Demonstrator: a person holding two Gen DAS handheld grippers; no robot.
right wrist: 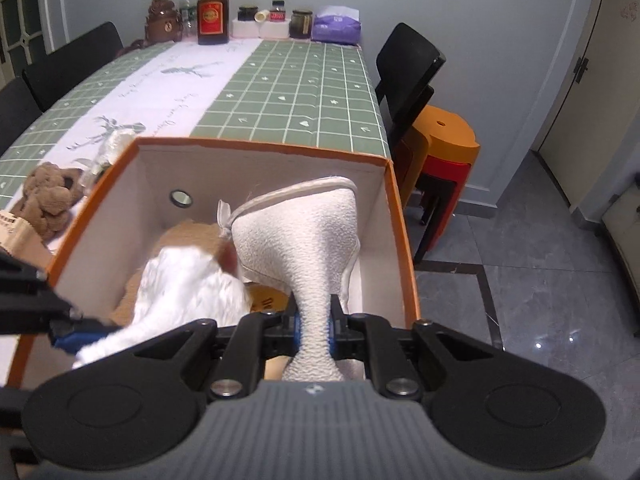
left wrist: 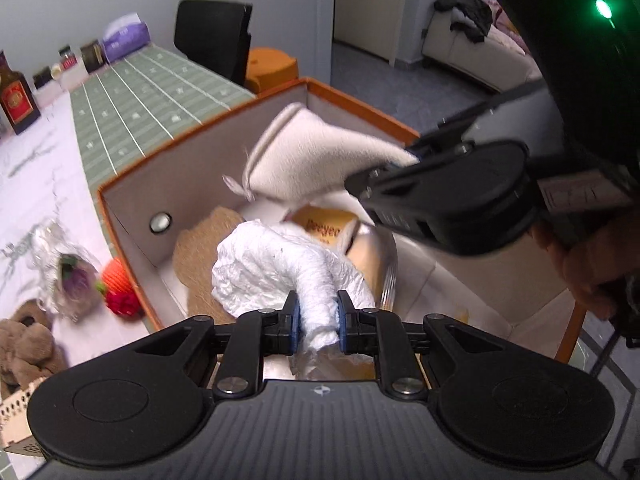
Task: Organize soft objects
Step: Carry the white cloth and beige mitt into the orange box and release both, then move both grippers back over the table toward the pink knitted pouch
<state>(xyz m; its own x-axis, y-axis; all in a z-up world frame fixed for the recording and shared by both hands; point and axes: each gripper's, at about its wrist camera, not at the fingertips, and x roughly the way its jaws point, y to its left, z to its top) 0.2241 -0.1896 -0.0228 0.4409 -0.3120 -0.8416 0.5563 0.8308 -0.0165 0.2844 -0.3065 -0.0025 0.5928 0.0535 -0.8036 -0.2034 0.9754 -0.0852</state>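
An orange-rimmed box with white inner walls stands at the table's edge. My left gripper is shut on a crumpled white cloth, which hangs into the box. The same white cloth and the left gripper's blue-padded tip show at the left of the right wrist view. My right gripper is shut on a cream towel with a hemmed edge, held over the box. This cream towel and the right gripper hover above the box in the left wrist view. A brown mat and a yellow packet lie inside.
On the tablecloth left of the box lie a brown plush toy, an orange and red knitted toy and a plastic-wrapped item. A bottle, jars and a purple tissue pack stand at the far end. Black chair and orange stools stand at right.
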